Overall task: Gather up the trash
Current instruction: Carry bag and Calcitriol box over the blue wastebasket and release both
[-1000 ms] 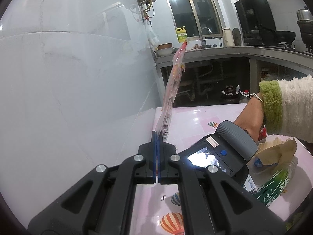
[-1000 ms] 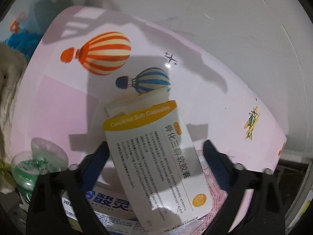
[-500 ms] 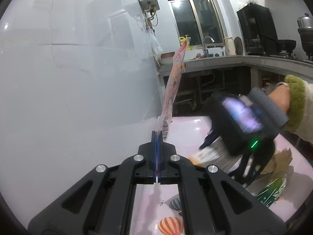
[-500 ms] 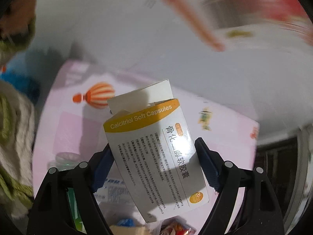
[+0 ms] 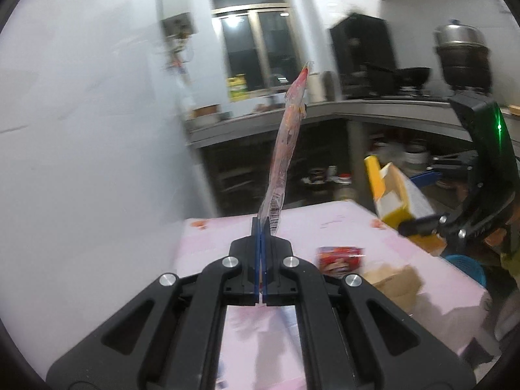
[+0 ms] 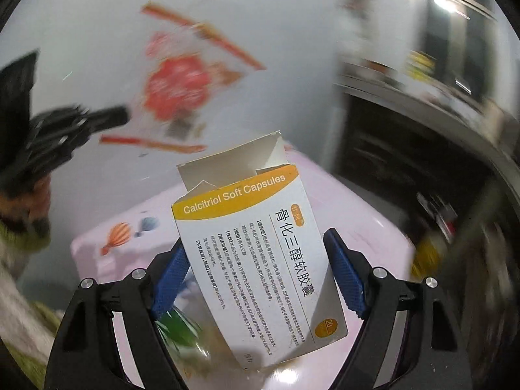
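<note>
Packet (image 5: 339,256) on table (image 5: 325,224), probably beside bag (image 5: 393,279).

I count two grippers, the left gripper (image 5: 261,227) and the right gripper (image 6: 256,266), each with two fingers. One clear plastic bag (image 5: 286,149) with red print is up in the air. One white-and-yellow capsule box (image 6: 256,253), its flap open. On the pink worktop (image 5: 341,227) I see one small red packet (image 5: 339,257) and one brown paper piece (image 5: 393,279). Two balloon prints (image 6: 118,233) show on the worktop in the right wrist view
</note>
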{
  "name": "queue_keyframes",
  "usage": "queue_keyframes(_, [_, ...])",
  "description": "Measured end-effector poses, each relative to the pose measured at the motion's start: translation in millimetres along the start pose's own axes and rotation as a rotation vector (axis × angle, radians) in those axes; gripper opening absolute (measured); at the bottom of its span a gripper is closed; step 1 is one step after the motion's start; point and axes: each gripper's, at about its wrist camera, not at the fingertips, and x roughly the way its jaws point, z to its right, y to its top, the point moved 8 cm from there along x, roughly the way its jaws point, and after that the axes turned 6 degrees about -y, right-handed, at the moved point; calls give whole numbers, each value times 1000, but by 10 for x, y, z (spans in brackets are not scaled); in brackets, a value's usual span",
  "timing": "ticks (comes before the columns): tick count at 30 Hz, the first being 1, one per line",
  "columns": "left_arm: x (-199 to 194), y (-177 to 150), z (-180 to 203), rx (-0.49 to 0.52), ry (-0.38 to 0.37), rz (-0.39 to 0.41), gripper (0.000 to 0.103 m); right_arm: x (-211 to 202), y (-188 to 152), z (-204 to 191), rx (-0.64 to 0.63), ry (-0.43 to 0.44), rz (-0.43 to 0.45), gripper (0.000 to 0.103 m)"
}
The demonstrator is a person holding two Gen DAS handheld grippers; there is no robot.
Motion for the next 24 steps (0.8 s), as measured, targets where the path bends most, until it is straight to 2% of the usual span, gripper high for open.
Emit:
queue_keyframes(6, [435,181,897,40,-247,-24,0,-647,-740,762,344,-172,18,79])
queue_keyframes(10, [675,212,1693,68,-439,-76,0,-878,-1411,1093,561,-271,-15,79])
queue_keyframes(13, [845,184,2322,81,-583,-134,0,-1022,-2131,1366,768,-359,-69,79])
queue_keyframes(16, [1108,129,2877,69,-711,-233,0,-1149,-2791,1524,985,-412,-103,79])
queue_keyframes(20, [1440,-103,3575,121,-785,-358,0,-1333,-3586,1681,1225,-474,-139,79])
queue_keyframes(24, [1741,-456,4243,112,-879,-536,0,-1398,-4293,1823,1459,-506,-165,79])
